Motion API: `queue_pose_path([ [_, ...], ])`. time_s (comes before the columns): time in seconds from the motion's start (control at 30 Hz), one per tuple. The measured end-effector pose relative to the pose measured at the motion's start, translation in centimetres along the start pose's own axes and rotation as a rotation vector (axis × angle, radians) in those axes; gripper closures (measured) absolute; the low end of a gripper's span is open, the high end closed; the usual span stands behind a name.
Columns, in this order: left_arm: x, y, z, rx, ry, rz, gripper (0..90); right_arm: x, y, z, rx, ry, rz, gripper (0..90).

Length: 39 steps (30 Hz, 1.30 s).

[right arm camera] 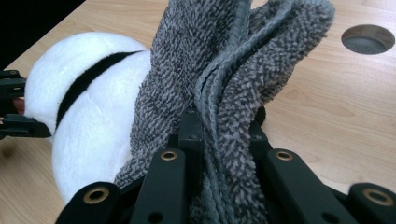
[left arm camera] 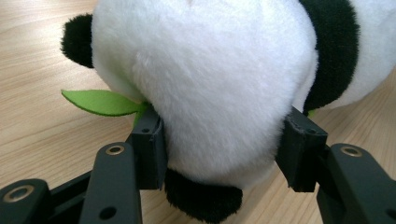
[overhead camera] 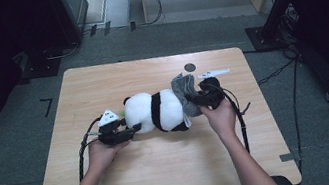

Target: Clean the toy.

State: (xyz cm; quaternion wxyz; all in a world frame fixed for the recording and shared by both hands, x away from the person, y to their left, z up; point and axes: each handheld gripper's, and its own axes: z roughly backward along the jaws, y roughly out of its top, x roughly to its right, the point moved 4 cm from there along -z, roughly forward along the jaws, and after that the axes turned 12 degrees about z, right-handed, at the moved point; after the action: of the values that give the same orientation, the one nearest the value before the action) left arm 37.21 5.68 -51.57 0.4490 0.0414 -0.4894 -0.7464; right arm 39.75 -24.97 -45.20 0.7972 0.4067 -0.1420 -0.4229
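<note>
Panda plush: lying on side, mid bench, head end toward left tool. Left tool: jaws part open, pads pressing both sides of white head; green felt leaf sticking out by one jaw. Grey towel: bunched, draped over panda's other end, touching white fur. Right tool: jaws closed tight on towel folds, cloth standing up betw. them. Round hole in bench beyond towel. Both hands low at bench, cables trailing back.
</note>
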Motion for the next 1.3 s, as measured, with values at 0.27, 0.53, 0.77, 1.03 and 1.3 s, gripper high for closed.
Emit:
queue_pose_path([
  [0.27, -0.1, 0.1, 0.0, 0.0, -0.012, 0.02, 43.5, 0.6, -1.2, -0.1, 0.013, 0.002, -0.032, 77.2],
  [0.53, -0.1, 0.0, 0.0, -0.005, -0.004, 0.018, 43.4, 0.9, -2.4, -0.3, -0.004, -0.003, -0.043, 77.3],
  [0.77, -0.2, 0.0, 0.1, -0.007, -0.007, 0.025, 43.4, 0.9, -3.7, -1.5, -0.048, 0.015, -0.062, 77.5],
  [1.03, -0.2, -0.1, 0.1, -0.01, -0.007, 0.022, 43.3, 0.9, -5.5, -3.5, -0.164, 0.042, -0.079, 77.4],
  [1.3, -0.3, -0.1, 0.2, -0.017, -0.007, 0.021, 43.2, 2.1, -5.8, -3.0, -0.205, -0.006, -0.095, 77.3],
])
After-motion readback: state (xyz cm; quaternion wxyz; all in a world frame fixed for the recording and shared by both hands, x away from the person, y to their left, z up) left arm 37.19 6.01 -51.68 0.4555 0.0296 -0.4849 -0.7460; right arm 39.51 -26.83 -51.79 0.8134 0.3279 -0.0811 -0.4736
